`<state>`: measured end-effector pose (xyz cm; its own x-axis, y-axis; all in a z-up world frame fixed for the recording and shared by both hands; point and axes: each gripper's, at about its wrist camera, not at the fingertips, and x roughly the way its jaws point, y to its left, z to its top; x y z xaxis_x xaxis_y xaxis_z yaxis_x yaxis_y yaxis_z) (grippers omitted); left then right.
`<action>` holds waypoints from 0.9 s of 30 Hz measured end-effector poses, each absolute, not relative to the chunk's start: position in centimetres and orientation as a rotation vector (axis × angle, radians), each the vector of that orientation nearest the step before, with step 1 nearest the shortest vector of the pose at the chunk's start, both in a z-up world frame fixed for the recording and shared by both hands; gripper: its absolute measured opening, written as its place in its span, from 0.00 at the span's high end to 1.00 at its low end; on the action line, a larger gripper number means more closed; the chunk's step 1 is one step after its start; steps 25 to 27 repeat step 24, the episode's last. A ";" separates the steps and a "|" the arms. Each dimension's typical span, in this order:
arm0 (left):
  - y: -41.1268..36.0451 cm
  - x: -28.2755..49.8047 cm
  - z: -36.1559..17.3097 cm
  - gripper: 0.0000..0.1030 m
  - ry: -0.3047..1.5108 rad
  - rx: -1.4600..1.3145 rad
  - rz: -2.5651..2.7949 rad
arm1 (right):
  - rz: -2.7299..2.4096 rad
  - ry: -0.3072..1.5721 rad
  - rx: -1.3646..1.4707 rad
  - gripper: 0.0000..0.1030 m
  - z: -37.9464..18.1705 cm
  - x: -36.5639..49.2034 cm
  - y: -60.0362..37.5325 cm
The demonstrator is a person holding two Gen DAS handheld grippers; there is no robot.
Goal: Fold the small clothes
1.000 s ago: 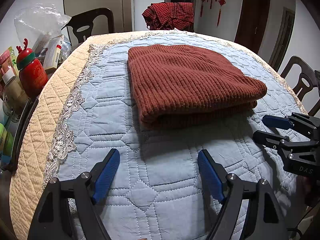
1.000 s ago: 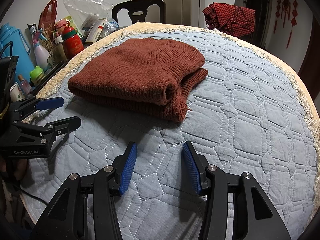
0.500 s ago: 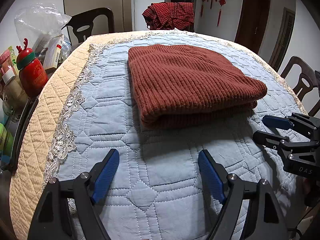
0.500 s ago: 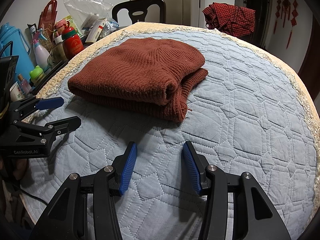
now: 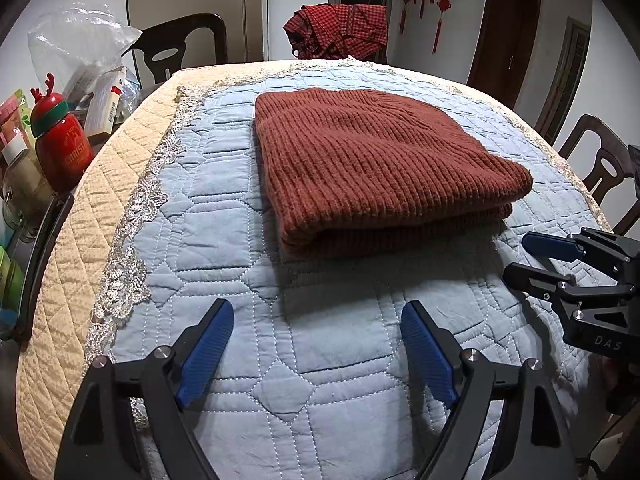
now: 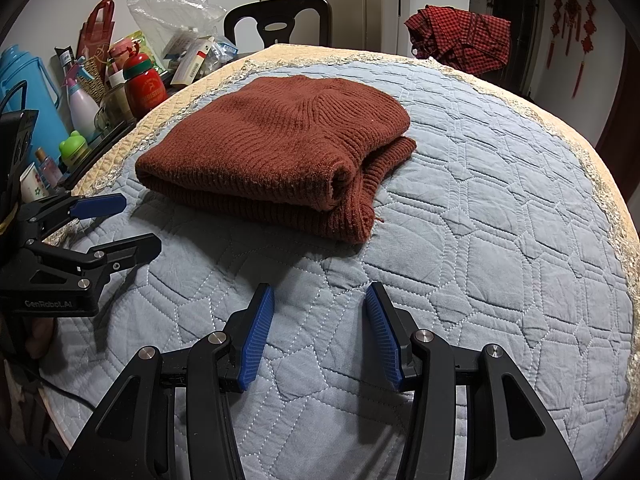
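Note:
A rust-brown knitted sweater lies folded into a thick rectangle on the round table's blue quilted cover. My left gripper hovers over bare quilt just short of the sweater's near fold, its jaws opening with nothing between them. From the right wrist view the sweater shows its stacked layers and a rolled sleeve end. My right gripper is open over the quilt in front of that end, holding nothing. Each gripper also shows in the other's view: the right gripper and the left gripper.
Bottles, a red antlered flask, a plastic bag and a blue jug crowd the table's left edge. Dark chairs ring the table. A red checked garment hangs over the far chair.
The left gripper's jaws stand slightly wider than before. The sweater and the right gripper have not moved.

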<state>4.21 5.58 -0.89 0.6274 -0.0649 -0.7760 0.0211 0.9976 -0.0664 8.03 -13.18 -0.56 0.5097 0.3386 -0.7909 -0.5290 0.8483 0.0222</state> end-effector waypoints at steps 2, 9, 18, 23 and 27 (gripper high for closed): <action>5.6 4.3 -0.9 0.14 0.894 -0.048 -0.047 | 0.528 0.894 -0.234 0.53 -0.6 8.0 -13.2; 5.7 4.5 -1.0 0.08 0.908 -0.040 -0.032 | 0.528 0.894 -0.234 0.53 -0.6 8.0 -13.2; 5.6 4.5 -1.0 0.07 0.912 -0.030 -0.032 | 0.528 0.894 -0.234 0.53 -0.6 8.0 -13.1; 5.5 4.6 -1.0 0.06 0.913 -0.027 -0.036 | 0.528 0.894 -0.234 0.53 -0.6 8.0 -13.1; 5.5 4.6 -1.0 0.06 0.914 -0.027 -0.037 | 0.528 0.894 -0.234 0.53 -0.6 8.0 -13.1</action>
